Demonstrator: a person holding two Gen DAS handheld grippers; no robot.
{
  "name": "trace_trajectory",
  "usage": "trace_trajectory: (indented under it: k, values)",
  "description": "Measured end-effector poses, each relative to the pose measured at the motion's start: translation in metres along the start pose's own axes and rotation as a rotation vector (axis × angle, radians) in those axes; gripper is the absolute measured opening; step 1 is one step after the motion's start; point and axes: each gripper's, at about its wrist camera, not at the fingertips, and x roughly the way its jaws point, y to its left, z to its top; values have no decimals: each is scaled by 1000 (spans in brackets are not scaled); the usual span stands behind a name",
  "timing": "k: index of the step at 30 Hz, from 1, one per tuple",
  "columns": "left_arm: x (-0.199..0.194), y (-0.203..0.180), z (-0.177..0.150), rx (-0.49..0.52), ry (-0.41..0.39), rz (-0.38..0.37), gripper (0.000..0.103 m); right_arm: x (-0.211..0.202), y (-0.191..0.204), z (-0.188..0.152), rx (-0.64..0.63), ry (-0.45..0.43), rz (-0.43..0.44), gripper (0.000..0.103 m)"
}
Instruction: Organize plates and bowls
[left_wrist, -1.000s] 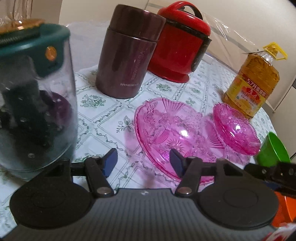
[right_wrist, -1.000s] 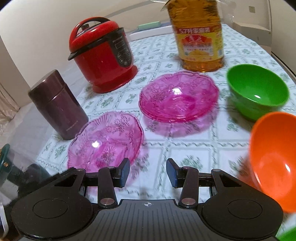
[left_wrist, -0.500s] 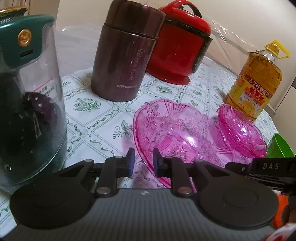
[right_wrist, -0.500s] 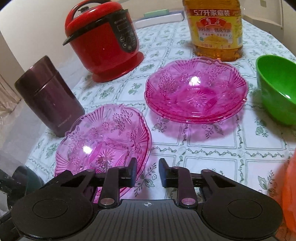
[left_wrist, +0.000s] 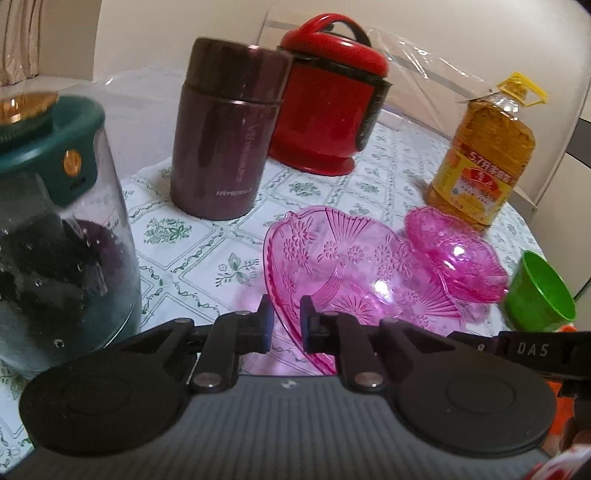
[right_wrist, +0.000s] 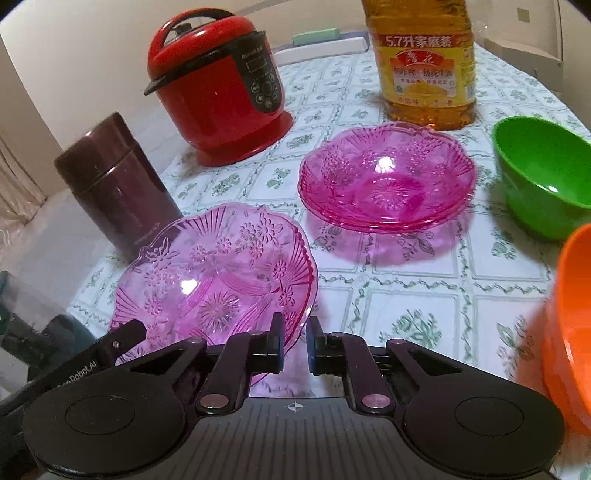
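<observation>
**ITEM:** near pink plate (right_wrist: 214, 280), clear plastic w/ pressed flowers, lower left-centre of the right wrist view, on tablecloth (right_wrist: 406, 314).

**HOLD:** left gripper (left_wrist: 286, 326) clamped on the plate's rim at bottom centre of its own view. Right gripper (right_wrist: 295, 341) clamped on the rim's other side, also bottom centre. Both nip only a thin edge. Plate looks a bit tipped; can't tell if it's off the cloth.

**RISKS (judged):**
- Slick, thin rim + shallow bite: plate may slide out if the hands pull apart or tilt unevenly.
- Two grips on one stiff plate: hands out of sync could twist or crack it.
- Landing off-centre on pink stack (right_wrist: 384, 184), upper centre-right, could leave it rocking.

**NEARBY / IN THE WAY:**
- purple flask (right_wrist: 118, 184), left, just beside the plate's far edge; likeliest thing to bump.
- glass jar w/ green lid (left_wrist: 55, 240), left of the left wrist view, close to that gripper.
- red cooker (right_wrist: 221, 92), upper left-centre, and oil bottle (right_wrist: 424, 62), top, just behind the stack.
- green bowl (right_wrist: 543, 177), right; orange bowl (right_wrist: 572, 332), lower right edge.
- Cloth betw. plate & stack looks bare.
</observation>
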Motion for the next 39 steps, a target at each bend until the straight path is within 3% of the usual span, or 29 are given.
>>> trace_trajectory:
  k: [7, 14, 25, 39]
  values:
    - [-18, -17, 10, 22, -21, -53, 13, -37, -2, 3, 11, -54, -20, 12]
    - [-12, -49, 31, 74, -29, -113, 13, -59, -14, 20, 30, -108, -59, 12]
    - [55, -103, 63, 180, 29, -191, 13, -43, -57, 63, 77, -136, -148, 12]
    - [135, -133, 76, 287, 112, -211, 13, 4, -87, 91, 116, -105, -233, 15]
